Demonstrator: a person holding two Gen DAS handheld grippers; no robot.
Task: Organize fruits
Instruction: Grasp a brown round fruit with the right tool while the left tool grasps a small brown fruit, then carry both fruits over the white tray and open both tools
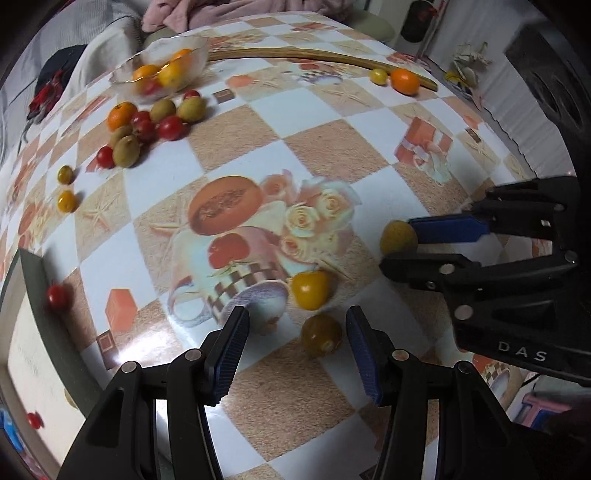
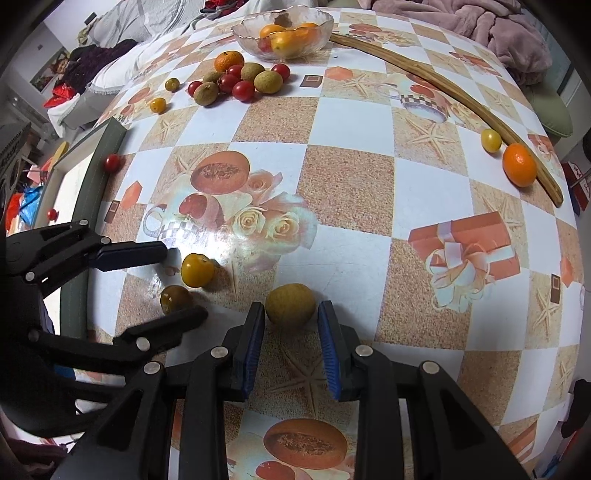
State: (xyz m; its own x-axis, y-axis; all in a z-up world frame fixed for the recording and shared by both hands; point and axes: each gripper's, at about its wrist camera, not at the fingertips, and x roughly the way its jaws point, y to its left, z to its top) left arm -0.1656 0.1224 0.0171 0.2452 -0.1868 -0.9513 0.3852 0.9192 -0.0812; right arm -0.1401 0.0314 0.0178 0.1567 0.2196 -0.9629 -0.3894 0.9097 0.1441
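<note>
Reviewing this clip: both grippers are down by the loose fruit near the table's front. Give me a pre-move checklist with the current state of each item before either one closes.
1. Right gripper open: ok.
2. Tan round fruit sits between the right gripper's fingers: ok; whether the pads touch it, cannot tell.
3. Left gripper open: ok.
4. Dark yellow tomato centred for the left gripper: not ok, it lies toward one finger.
5. Bright yellow tomato apart from the dark one: ok, small gap.
6. Glass bowl has room for more fruit: ok, only partly filled.
</note>
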